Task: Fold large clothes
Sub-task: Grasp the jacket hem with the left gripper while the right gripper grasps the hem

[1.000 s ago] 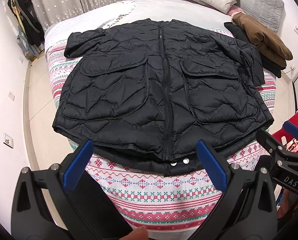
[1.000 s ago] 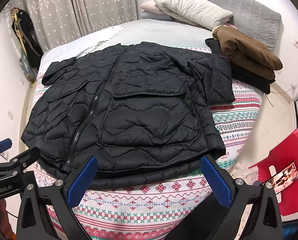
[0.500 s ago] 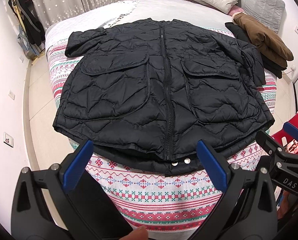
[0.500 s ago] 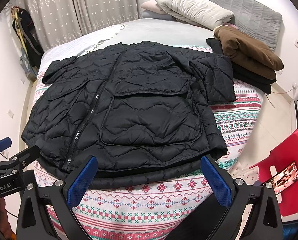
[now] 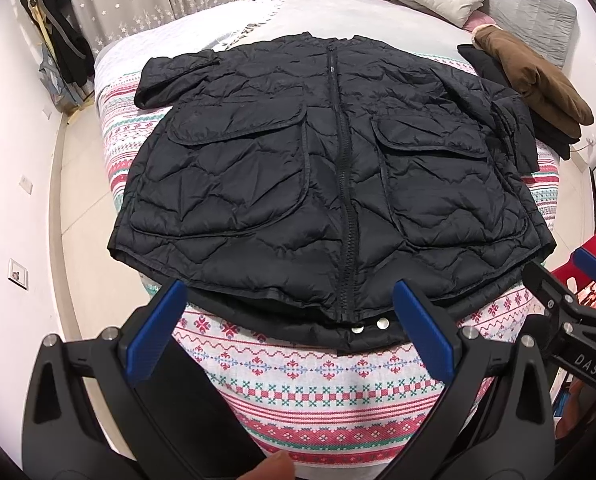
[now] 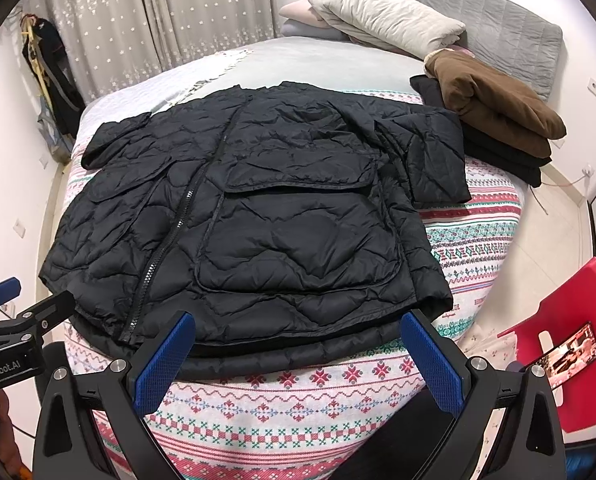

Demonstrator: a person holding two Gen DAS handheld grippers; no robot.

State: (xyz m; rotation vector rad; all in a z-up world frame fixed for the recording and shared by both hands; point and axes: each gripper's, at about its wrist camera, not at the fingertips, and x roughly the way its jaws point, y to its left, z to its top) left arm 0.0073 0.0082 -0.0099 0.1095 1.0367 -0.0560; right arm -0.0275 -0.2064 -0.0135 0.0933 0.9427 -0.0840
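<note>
A black quilted jacket (image 5: 318, 168) lies flat and zipped on the bed, front up, with its hem toward me and both sleeves spread out. It also shows in the right wrist view (image 6: 258, 220). My left gripper (image 5: 290, 332) is open and empty, just short of the hem near the zipper's lower end. My right gripper (image 6: 298, 356) is open and empty, just short of the hem below the right pocket. Each gripper shows at the edge of the other's view.
A patterned red, white and green blanket (image 5: 310, 396) covers the bed. A stack of folded brown and black clothes (image 6: 494, 120) lies at the bed's right. Pillows (image 6: 382, 20) lie at the head. A red chair (image 6: 570, 344) stands at the right.
Both grippers have moved slightly forward and up toward the jacket's hem. The jacket has not moved.
</note>
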